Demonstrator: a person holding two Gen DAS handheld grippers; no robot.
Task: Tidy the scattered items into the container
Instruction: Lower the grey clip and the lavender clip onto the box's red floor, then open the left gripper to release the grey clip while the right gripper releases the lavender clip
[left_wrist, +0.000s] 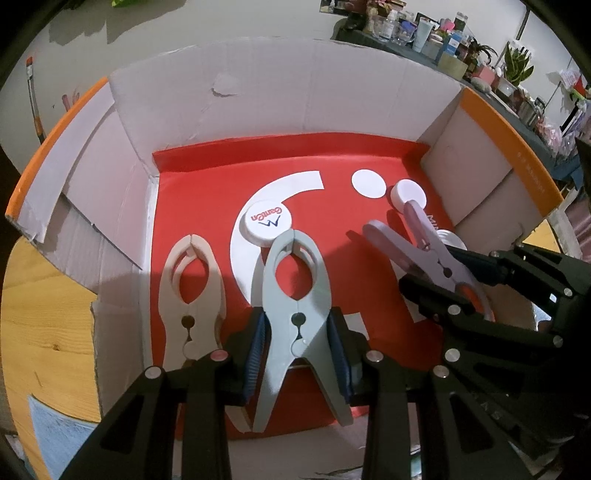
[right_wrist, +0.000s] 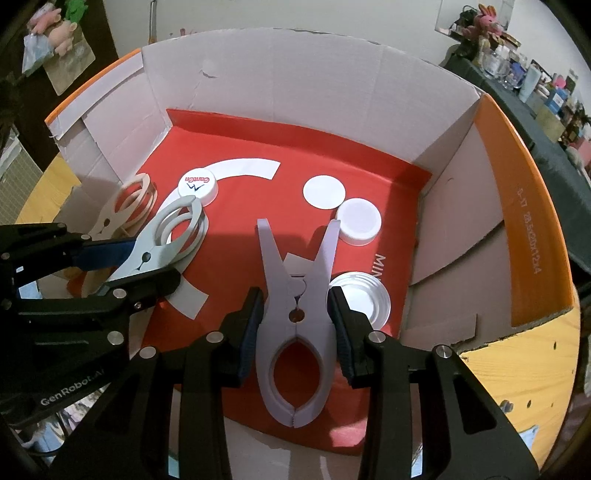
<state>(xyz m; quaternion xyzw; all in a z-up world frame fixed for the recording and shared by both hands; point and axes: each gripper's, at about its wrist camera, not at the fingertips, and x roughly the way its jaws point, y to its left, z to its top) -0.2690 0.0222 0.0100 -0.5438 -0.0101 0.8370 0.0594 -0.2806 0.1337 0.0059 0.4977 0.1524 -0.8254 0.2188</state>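
Both grippers reach into the open cardboard box (left_wrist: 280, 107) with a red floor. My left gripper (left_wrist: 297, 339) is shut on a grey clothes clip (left_wrist: 295, 295), held just above the floor; it also shows in the right wrist view (right_wrist: 162, 240). My right gripper (right_wrist: 297, 325) is shut on a lilac clothes clip (right_wrist: 295, 295), which also shows in the left wrist view (left_wrist: 424, 251). A beige clip (left_wrist: 192, 288) lies on the box floor at left. A printed white lid (left_wrist: 266, 221), a plain white lid (left_wrist: 408, 194) and an upturned lid (right_wrist: 362, 299) lie inside.
The box walls (right_wrist: 458, 206) with orange flaps (right_wrist: 524, 206) surround both grippers. The box stands on a wooden table (left_wrist: 44, 325). A cluttered dark shelf (left_wrist: 443, 40) stands behind at right. A blue cloth (left_wrist: 59, 443) lies left of the box.
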